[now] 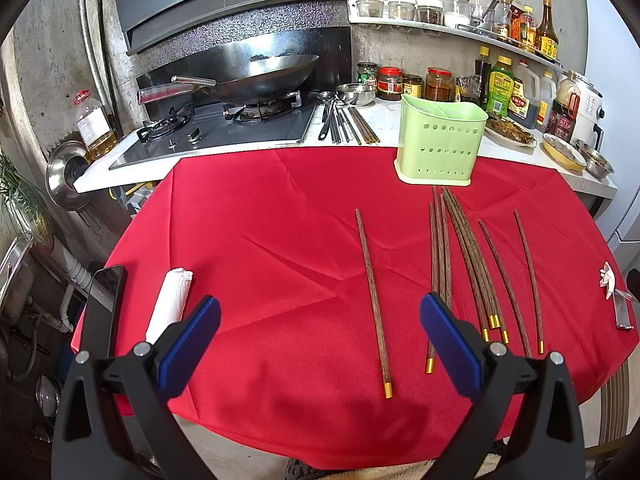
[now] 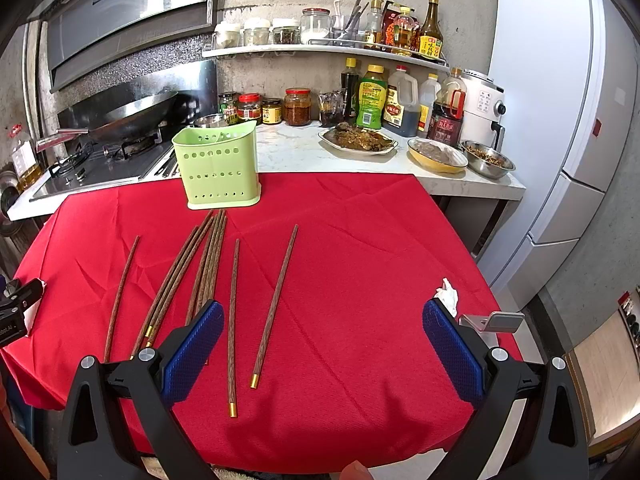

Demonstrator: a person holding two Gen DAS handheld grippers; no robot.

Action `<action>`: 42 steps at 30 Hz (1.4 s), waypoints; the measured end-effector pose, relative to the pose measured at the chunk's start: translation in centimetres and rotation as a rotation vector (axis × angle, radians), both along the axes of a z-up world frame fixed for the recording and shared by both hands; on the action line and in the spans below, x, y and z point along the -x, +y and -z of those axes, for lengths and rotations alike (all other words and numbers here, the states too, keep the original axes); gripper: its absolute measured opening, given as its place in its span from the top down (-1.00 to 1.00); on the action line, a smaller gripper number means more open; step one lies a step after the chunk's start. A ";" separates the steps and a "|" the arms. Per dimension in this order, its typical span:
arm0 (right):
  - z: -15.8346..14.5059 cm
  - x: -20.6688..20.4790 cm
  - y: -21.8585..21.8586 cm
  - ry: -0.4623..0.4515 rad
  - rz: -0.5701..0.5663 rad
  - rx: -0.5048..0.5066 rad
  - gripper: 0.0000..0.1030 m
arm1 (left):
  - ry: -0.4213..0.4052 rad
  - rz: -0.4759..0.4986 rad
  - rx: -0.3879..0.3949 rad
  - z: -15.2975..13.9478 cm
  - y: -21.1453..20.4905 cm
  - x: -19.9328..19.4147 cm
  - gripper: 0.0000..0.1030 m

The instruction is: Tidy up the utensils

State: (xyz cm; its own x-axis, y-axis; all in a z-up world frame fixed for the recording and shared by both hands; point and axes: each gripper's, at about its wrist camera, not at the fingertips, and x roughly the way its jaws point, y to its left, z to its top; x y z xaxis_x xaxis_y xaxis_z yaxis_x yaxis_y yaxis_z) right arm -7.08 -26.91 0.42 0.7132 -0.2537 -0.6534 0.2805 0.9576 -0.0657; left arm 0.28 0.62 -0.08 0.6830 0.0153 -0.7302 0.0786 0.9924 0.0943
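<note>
**Both grippers wide open over loose chopsticks on the red cloth**

My left gripper (image 1: 320, 312) hangs above the red tablecloth (image 1: 260, 240) with its blue pads spread wide and nothing between them. My right gripper (image 2: 323, 316) is the same: fully spread, holding nothing.

The wooden chopsticks (image 1: 460, 248), gold-capped at the near ends, lie flat on the cloth in front of the green utensil holder (image 1: 440, 148), which stands upright at the cloth's far edge by the counter. One single chopstick (image 1: 372, 300) lies apart to the left of the bunch; in the right view two more (image 2: 276, 304) lie to the right of it.

As for writing, I can see labels on the sauce bottles (image 2: 372, 100) and jars (image 2: 250, 109) along the wall, but the fisheye makes the print too small to read. A black clamp-like object (image 2: 16, 312) at the right view's left edge carries white lettering, cut off by the frame.

My left fingers hide the near ends of some chopsticks in the bunch. A phone (image 1: 104, 304) at the cloth's left edge is partly behind the gripper body, beside a white roll (image 1: 172, 300). I cannot make out the holder's contents.
</note>
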 end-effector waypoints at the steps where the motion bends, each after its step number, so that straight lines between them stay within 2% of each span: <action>1: 0.0 0.0 0.0 0.000 -0.001 -0.002 -0.89 | 0.000 0.000 0.000 -0.1 0.0 0.0 -0.89; 15: 0.3 -0.3 -0.4 0.004 -0.005 -0.024 -0.89 | 0.017 -0.007 0.000 -0.4 0.1 -0.5 -0.89; 25: 3.0 -2.0 -1.0 0.021 -0.007 -0.042 -0.89 | 0.049 -0.002 -0.029 3.4 -0.1 -2.4 -0.89; 28: 4.0 -2.5 -1.3 0.011 -0.059 -0.083 -0.89 | 0.045 0.005 -0.046 4.8 -0.2 -2.9 -0.89; 34: 6.2 -3.6 -1.0 0.062 -0.072 -0.099 -0.89 | 0.012 0.073 -0.053 6.4 -1.1 -3.1 -0.89; 37: 7.0 -3.8 -0.4 0.075 -0.066 -0.053 -0.89 | 0.006 0.121 -0.086 7.1 -1.9 -2.8 -0.89; 39: 7.4 -4.1 -0.3 0.077 -0.056 -0.034 -0.89 | 0.024 0.116 -0.061 7.4 -1.9 -3.1 -0.89; 42: 8.0 -4.6 -0.8 0.085 -0.045 -0.056 -0.87 | 0.067 0.091 -0.018 7.8 -1.7 -3.7 -0.89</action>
